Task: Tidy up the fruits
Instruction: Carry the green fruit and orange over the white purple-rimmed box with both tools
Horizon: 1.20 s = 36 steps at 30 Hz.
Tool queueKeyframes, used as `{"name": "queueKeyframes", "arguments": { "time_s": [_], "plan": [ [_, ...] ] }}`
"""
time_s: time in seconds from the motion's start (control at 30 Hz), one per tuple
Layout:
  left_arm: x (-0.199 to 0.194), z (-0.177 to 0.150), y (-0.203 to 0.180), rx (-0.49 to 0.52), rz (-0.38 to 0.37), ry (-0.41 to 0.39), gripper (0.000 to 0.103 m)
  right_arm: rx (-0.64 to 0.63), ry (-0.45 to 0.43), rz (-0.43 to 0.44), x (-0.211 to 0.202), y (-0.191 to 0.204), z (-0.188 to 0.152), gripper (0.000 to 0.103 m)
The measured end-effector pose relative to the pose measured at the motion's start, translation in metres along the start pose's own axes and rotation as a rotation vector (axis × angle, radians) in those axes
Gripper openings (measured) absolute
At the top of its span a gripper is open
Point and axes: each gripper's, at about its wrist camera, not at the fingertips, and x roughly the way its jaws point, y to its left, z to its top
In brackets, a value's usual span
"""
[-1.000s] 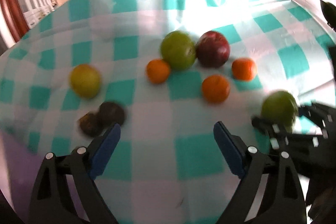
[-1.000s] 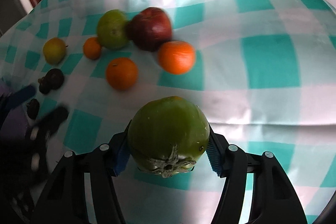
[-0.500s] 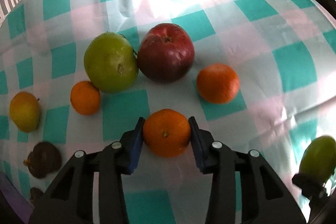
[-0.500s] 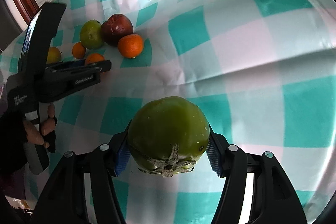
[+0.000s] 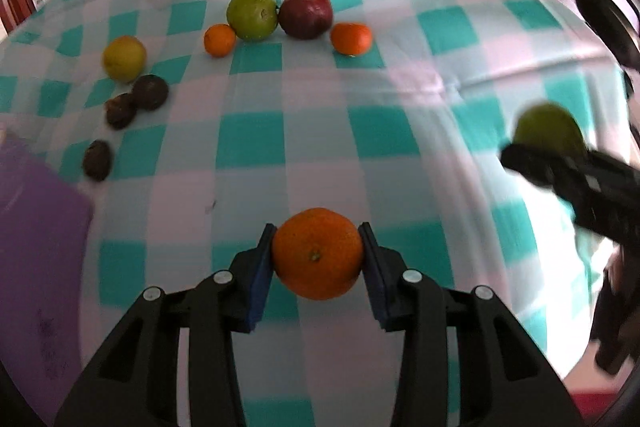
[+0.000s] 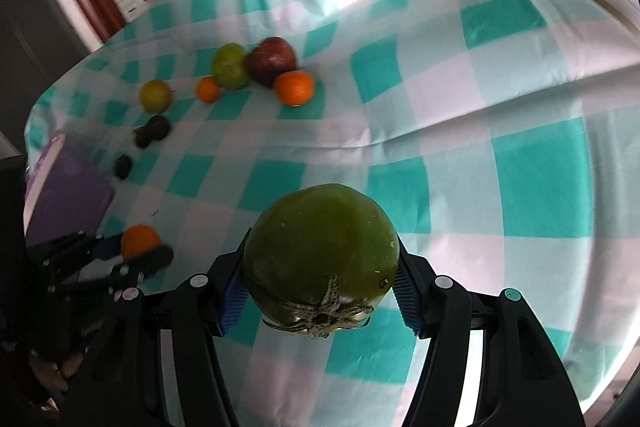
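My left gripper is shut on an orange mandarin and holds it above the checked cloth, near me. My right gripper is shut on a big green persimmon, calyx toward the camera, also lifted; it shows at the right of the left wrist view. At the far side lie a green fruit, a red apple, two mandarins, a yellow-green fruit and three dark brown fruits.
A purple board or box lies at the left edge of the table. The teal and white checked cloth has a raised fold across its middle. Cabinets and kitchen items stand behind the table.
My left gripper closed on a mandarin beside the apple group, then lifted it back toward me. My right gripper kept hold of the green persimmon and drew back to the right.
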Motion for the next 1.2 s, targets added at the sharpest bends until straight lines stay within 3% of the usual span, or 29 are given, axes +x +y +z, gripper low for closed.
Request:
{"name": "queueKeyframes", "arguments": {
  "time_s": [0.13,0.33,0.53,0.77,0.97,1.2],
  "plan": [
    [-0.039,-0.019,-0.004,0.030,0.050,-0.050,0.041,-0.044,-0.026,0.056,-0.021,0.008,-0.005,0.060],
    [-0.086,-0.031,0.002,-0.010,0.126,-0.120,0.041,-0.086,-0.081,0.133,-0.044,0.022,-0.006,0.060],
    [-0.111,-0.035,0.014,-0.026,0.149,-0.161,0.041,-0.157,-0.117,0.175,-0.061,0.049,-0.005,0.061],
    [-0.130,-0.046,0.029,-0.005,0.151,-0.190,0.041,-0.126,-0.148,0.169,-0.068,0.066,0.001,0.061],
    [-0.154,-0.065,0.085,-0.105,0.142,-0.221,0.041,-0.101,-0.148,0.148,-0.065,0.101,-0.001,0.061],
    [-0.196,-0.089,0.193,-0.242,0.118,-0.259,0.041,-0.112,-0.172,0.178,-0.068,0.196,0.007,0.061]
  ]
}}
